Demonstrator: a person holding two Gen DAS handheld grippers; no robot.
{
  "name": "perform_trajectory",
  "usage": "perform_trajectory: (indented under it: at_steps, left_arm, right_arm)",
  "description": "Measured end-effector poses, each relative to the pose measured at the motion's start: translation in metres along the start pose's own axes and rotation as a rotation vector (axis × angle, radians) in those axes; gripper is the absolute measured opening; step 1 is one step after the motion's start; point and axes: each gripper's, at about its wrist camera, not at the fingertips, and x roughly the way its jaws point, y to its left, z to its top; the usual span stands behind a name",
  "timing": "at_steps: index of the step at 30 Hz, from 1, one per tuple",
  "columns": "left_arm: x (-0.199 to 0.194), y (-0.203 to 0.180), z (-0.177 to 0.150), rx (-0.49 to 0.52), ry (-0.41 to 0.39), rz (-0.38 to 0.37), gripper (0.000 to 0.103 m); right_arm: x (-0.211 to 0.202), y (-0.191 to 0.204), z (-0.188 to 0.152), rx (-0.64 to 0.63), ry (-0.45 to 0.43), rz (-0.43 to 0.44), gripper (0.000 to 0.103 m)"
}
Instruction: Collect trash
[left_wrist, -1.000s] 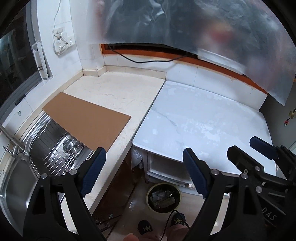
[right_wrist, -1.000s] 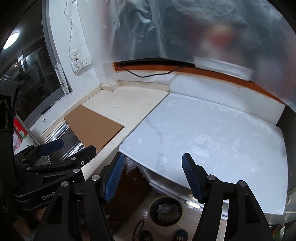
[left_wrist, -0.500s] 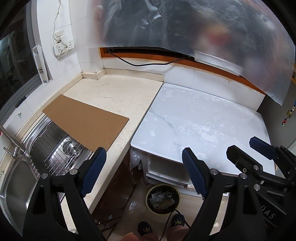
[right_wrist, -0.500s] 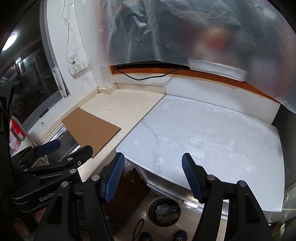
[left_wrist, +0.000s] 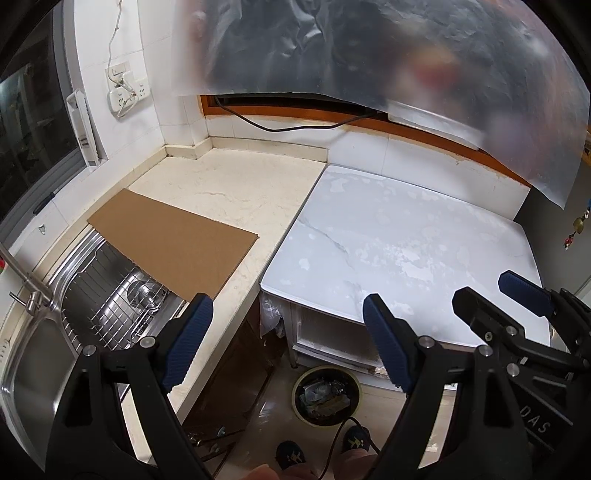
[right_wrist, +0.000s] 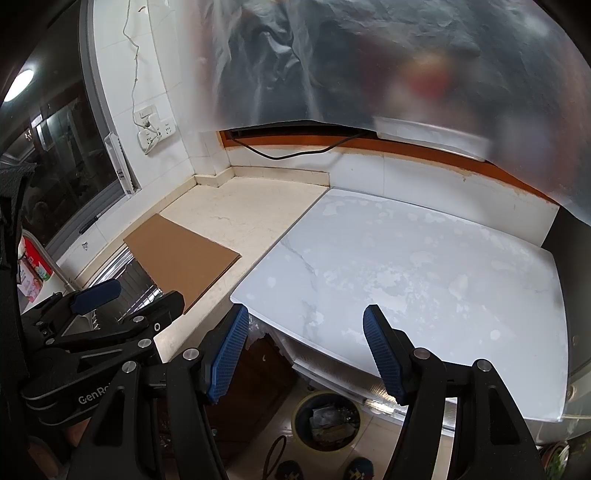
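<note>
A: Far left first: sink (left_wrist: 44, 343) with its wire rack, and a flat cardboard sheet (left_wrist: 173, 243) lying across the sink's back rim and onto the beige worktop (left_wrist: 236, 184). Long axis running from the window side toward the worktop's front edge.

B: Left claw (left_wrist: 284, 332) spread wide, nothing between the pads. Held above the front edge, cardboard ahead and to its left.

A: Nearer arm for that sheet: the left, by the look of it. Near corner of the sheet poking out just beyond the left pad.

B: Moving right: white marble worktop (right_wrist: 424, 266), blotchy, no loose litter to be made out on it.

A: Right claw (right_wrist: 303, 350) also spread, also carrying nothing, hanging over the marble's front edge.

B: Below, on the floor, a round bin (left_wrist: 327, 395) with scraps already inside, tucked under the marble's front edge between the two claws.

A: Likely call: cardboard as the only candidate for trash, reached by swinging left and forward.
</note>
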Motion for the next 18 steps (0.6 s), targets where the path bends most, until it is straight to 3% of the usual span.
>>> perform_trajectory:
  at_steps: [18]
  left_arm:
    - [-0.0014, -0.0063, 0.0023, -0.001, -0.007, 0.018, 0.080]
  right_arm:
    - [0.0003, -0.0015, 0.0023, -0.012, -0.007, -0.002, 0.066]
